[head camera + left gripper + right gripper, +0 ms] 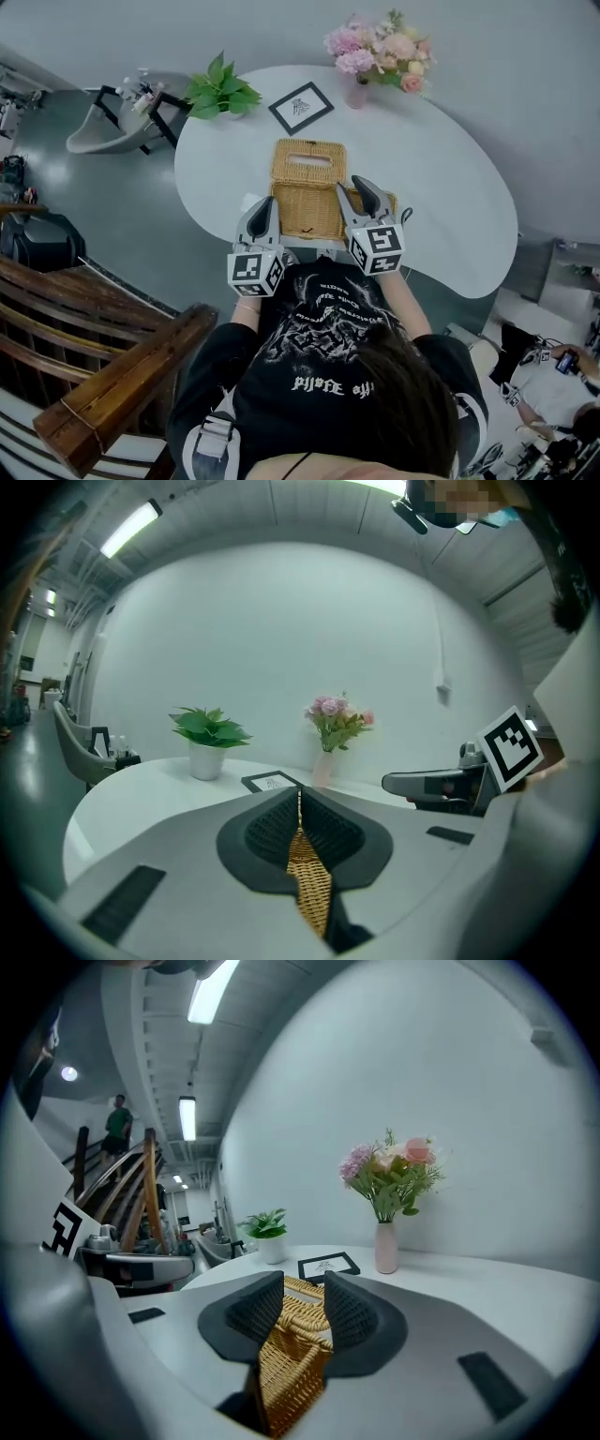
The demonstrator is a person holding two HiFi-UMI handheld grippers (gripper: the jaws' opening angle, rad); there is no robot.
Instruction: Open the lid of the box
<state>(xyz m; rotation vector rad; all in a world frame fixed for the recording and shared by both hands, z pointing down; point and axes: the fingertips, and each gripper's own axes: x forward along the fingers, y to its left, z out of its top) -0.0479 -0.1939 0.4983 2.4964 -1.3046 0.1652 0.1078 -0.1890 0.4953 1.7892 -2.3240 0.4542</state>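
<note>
The box (307, 211) is a wicker one, sitting on the white counter (450, 187) at its near edge, right in front of the person holding my 2 tongs. At its far side I see a wicker panel with a slot cut in it; from up here I cannot tell whether that is the lid folded back.

My left tongs (265, 203) reach in at the box's left edge. In the left gripper view the tongs (300, 799) are all but closed, the tips meeting, with a thin strip of the wicker (309, 883) pinched edge-on between the dark ribbed pads (267, 829).

My right tongs (361, 187) come in at the box's right side. In the right gripper view they (302, 1293) stand partly apart (roughly a wall's thickness plus some slack), astride a wicker wall and its braided rim (286, 1372), which fills the lower part of the gap.

Farther back on the counter I make out a potted plant (220, 91), a framed card (301, 107) and a vase of pink flowers (380, 47).
</note>
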